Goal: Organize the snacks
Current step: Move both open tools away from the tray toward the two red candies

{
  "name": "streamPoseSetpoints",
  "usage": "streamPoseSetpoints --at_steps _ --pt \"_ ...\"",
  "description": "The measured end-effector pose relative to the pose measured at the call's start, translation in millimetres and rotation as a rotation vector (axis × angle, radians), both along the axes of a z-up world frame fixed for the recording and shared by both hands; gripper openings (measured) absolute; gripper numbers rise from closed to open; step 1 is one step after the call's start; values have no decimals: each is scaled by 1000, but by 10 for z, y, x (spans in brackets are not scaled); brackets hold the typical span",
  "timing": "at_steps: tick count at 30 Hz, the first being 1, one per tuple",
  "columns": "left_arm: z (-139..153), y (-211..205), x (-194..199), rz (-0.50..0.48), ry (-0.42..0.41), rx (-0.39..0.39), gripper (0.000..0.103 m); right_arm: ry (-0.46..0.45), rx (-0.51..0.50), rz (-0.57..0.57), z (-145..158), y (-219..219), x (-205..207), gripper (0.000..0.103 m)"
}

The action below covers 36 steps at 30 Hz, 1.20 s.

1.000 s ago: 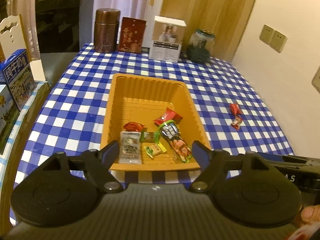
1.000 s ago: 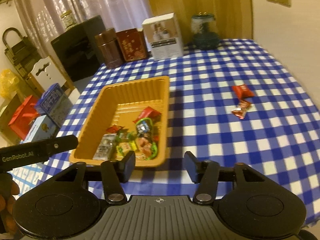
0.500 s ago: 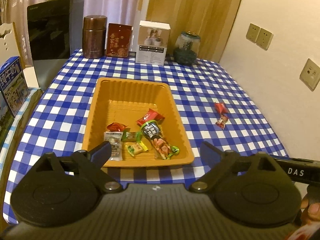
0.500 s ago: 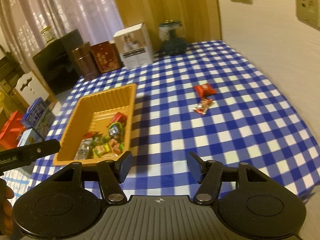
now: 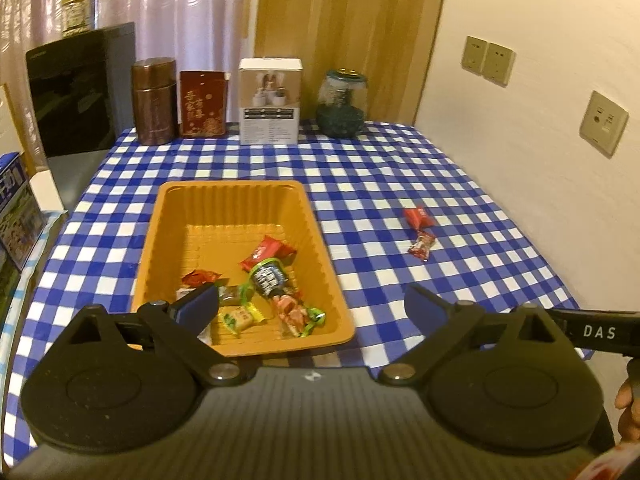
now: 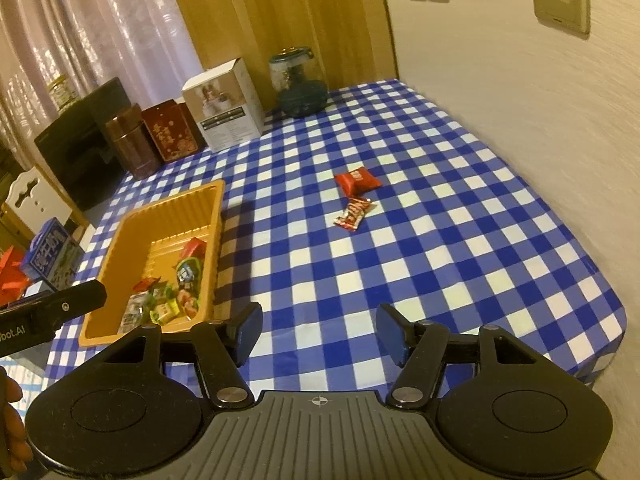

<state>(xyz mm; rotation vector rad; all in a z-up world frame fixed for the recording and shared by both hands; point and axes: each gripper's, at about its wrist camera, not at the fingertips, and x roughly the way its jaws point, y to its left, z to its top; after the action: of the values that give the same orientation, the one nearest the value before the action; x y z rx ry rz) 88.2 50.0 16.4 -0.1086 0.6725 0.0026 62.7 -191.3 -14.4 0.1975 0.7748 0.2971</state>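
Our right tongs (image 6: 318, 334) hang open and empty above the checked tablecloth (image 6: 460, 216); our left tongs (image 5: 312, 306), also open, sit over the orange tray (image 5: 172, 216). Two red wrappers lie at twelve o'clock, nearer the right: a candy bar (image 6: 353, 213) pointing toward one o'clock and a packet (image 6: 357, 180).

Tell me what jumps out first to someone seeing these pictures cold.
The blue-and-white checked tablecloth fills both views. On it sits an orange tray with several wrapped snacks bunched at its near end. To the tray's right, two red-wrapped snacks lie loose on the cloth, ahead of the open right tongs.
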Motion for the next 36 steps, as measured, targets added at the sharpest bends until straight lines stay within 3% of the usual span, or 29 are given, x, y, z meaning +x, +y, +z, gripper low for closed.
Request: streamPoseSetpoints --at_steps 13,24,36 --pt "-28 -344 262 -107 35 -34 98 10 22 -50 -77 -324 165 63" --pt "-209 -803 794 -188 65 7 98 3 19 -91 -176 -726 603 63" --pt "-705 -1250 1680 -284 109 52 81 -3 18 -73 -450 -961 1303 63"
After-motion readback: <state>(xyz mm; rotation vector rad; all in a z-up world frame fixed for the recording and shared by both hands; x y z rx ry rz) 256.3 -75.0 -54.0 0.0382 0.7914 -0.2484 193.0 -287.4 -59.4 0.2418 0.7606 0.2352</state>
